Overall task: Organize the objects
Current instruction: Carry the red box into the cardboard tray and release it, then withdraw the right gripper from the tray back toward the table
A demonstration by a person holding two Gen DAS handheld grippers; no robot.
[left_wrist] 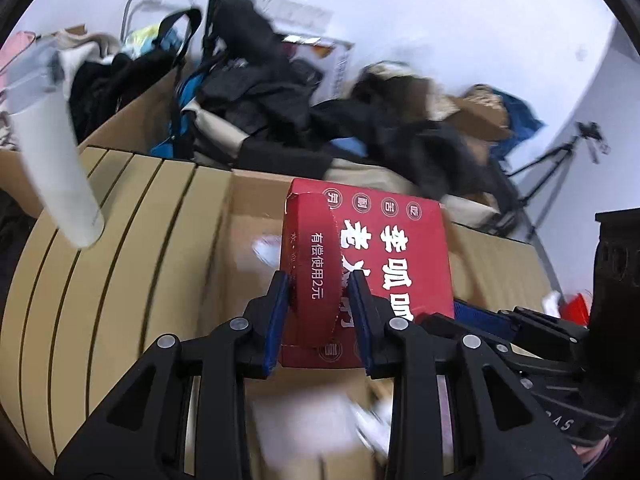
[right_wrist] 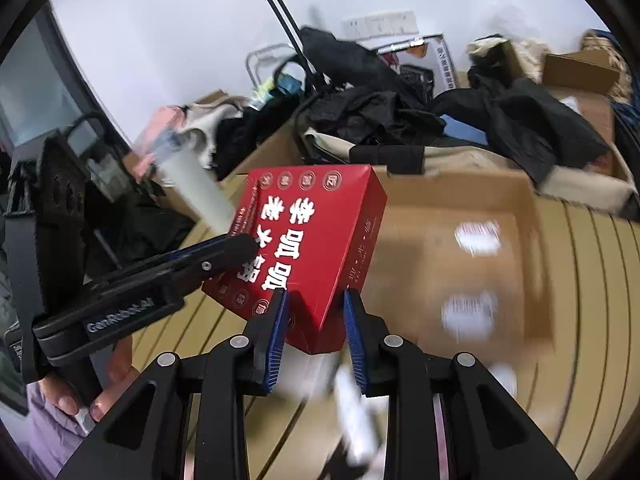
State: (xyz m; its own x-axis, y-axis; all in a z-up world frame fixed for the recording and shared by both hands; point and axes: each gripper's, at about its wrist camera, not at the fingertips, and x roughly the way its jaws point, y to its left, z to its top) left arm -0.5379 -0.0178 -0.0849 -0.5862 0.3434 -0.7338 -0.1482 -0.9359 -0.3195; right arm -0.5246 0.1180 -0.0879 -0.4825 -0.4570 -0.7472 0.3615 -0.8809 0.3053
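Note:
A red box with white Chinese writing (left_wrist: 396, 256) is held above an open cardboard box (left_wrist: 248, 216) on a slatted tan table (left_wrist: 100, 264). My left gripper (left_wrist: 318, 280) is shut on the red box's side edge. In the right wrist view the red box (right_wrist: 320, 224) is tilted, and my right gripper (right_wrist: 316, 300) is shut on its lower corner. The left gripper (right_wrist: 224, 256) shows there, clamped on the box's left edge. The views are motion-blurred.
A white cylinder bottle (left_wrist: 56, 160) stands at the table's left. Piles of dark clothes and bags (left_wrist: 280, 100) fill boxes behind the table. A tripod (left_wrist: 560, 168) stands at the right. White labels (right_wrist: 472, 272) and white items lie in the cardboard box.

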